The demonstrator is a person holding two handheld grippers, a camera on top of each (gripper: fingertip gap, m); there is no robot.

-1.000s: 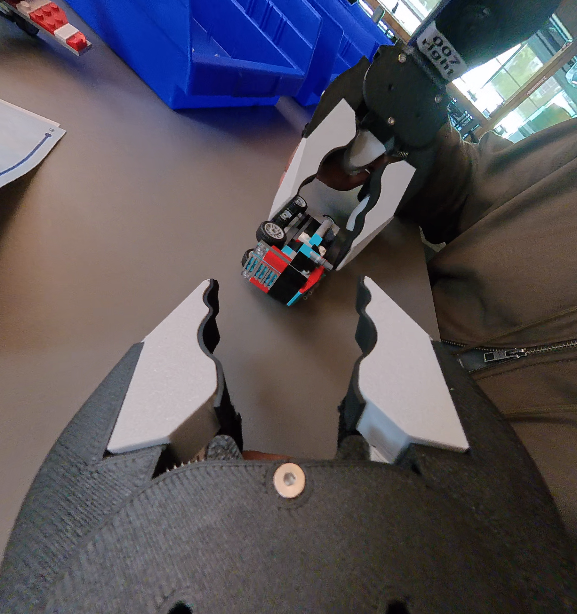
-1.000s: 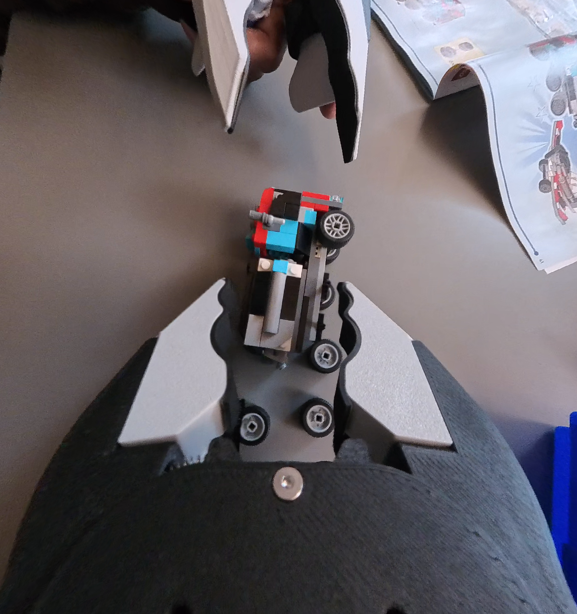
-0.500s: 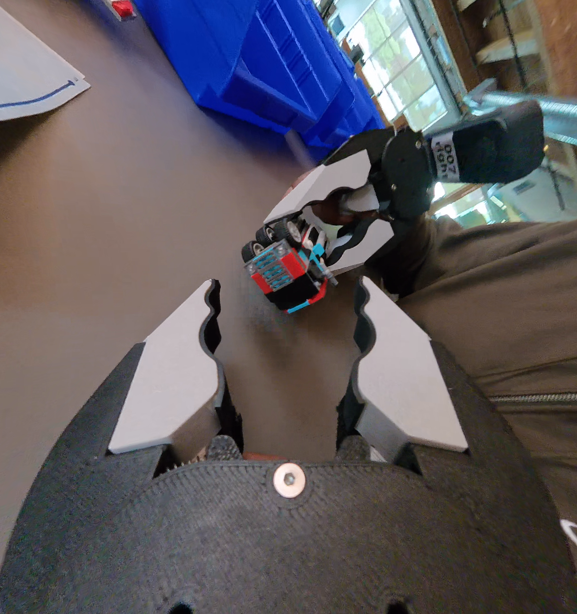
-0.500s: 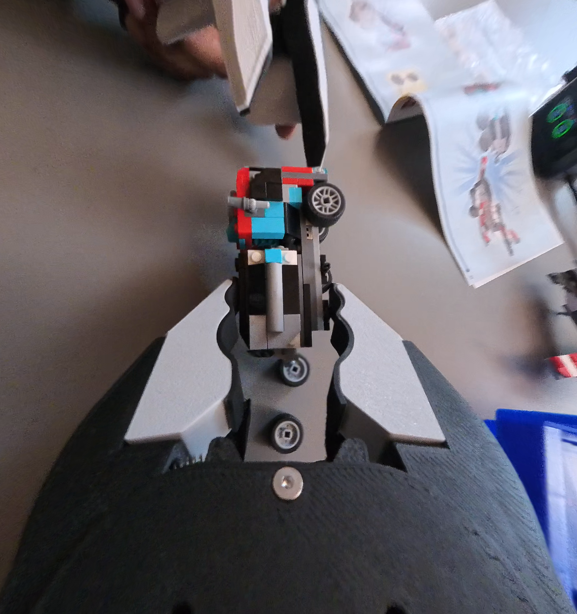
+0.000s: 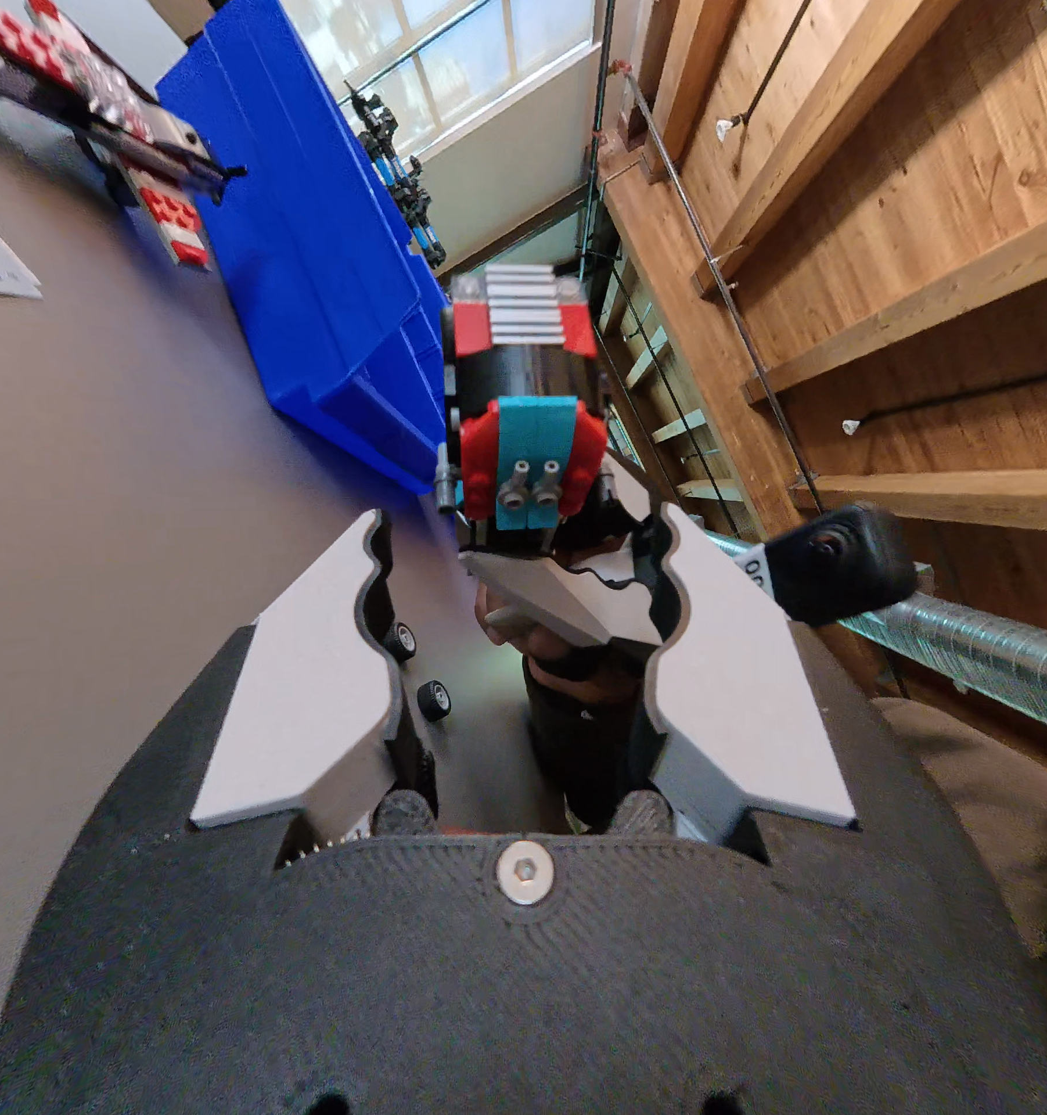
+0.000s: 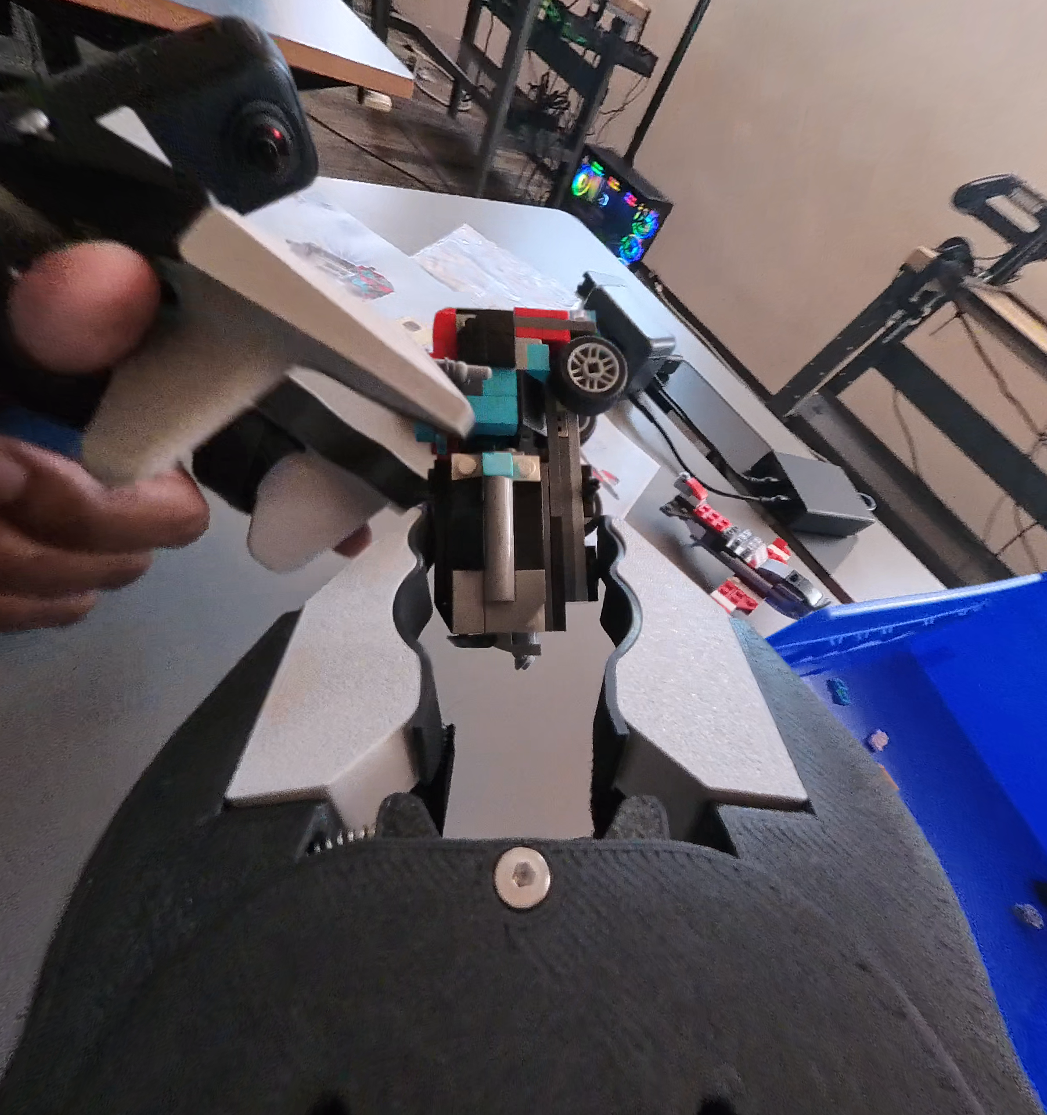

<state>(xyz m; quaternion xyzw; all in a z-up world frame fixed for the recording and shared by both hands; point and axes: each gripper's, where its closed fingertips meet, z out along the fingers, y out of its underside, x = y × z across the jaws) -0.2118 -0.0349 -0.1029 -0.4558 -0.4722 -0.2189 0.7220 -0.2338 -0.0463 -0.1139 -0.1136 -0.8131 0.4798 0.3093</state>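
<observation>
Right gripper [image 6: 512, 564] clamps a brick-built truck [image 6: 509, 482], lifted above the grey table [image 6: 86, 694]. Left gripper [image 5: 524, 543], jaws spread and gripping nothing, faces the truck's front; two loose wheels [image 5: 433, 700] lie below.

We note a brick truck [image 6: 512, 482] in black, grey, red and teal. Bins [image 5: 322, 271] are blue; gripper fingers [image 6: 340, 676] pale grey.

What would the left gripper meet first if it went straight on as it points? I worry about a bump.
Most likely the right gripper, which crosses between the left gripper's open fingers, and the brick-built toy car it holds just beyond; depth is hard to judge.
</observation>
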